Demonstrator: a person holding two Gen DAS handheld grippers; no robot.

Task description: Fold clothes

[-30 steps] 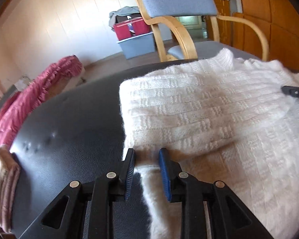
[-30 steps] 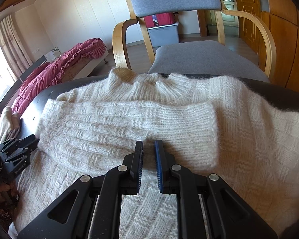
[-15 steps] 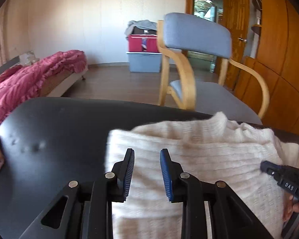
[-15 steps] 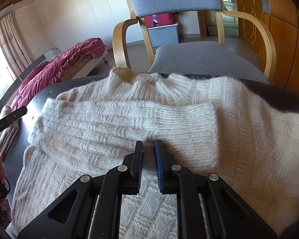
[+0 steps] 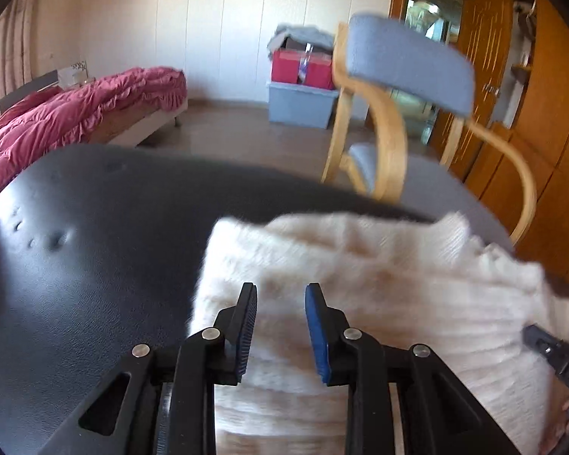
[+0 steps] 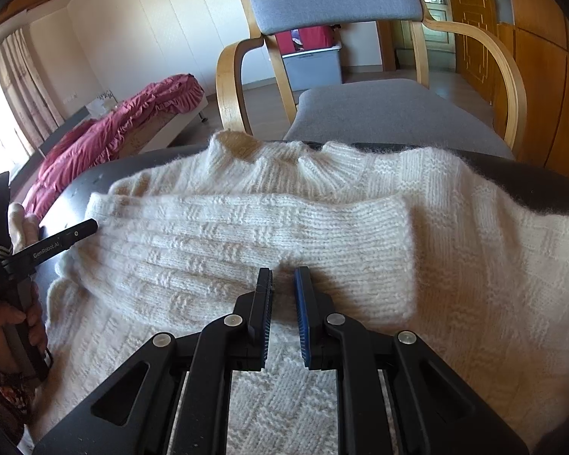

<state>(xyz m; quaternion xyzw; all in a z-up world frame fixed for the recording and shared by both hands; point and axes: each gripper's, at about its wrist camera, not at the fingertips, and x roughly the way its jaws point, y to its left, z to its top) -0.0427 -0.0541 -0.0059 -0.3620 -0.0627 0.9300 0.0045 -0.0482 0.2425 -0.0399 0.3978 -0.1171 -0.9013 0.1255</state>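
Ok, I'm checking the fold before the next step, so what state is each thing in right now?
Sweater: lying on the black table, one sleeve folded across its chest.
Left hand-held gripper: open, above the sweater, nothing between its pads.
Right hand-held gripper: narrowly apart, low over the folded sleeve; a pinch cannot be told.
Chair: upright behind the table, seat bare.

We see a sweater (image 6: pixel 322 235) of thick cream wool, fuzzy and ribbed in a basket-weave knit; it lies on a counter (image 5: pixel 95 265) covered in black, faintly grained, leather-like material with a few dents; the left gripper (image 5: pixel 279 295) and right gripper (image 6: pixel 282 278) are matt black plastic with silver metal rivets and ridged blue pads; the chair (image 6: pixel 360 106) pairs glossy bentwood with grey woven cloth; the quilt (image 5: pixel 76 113) looks like ruffled red fabric.
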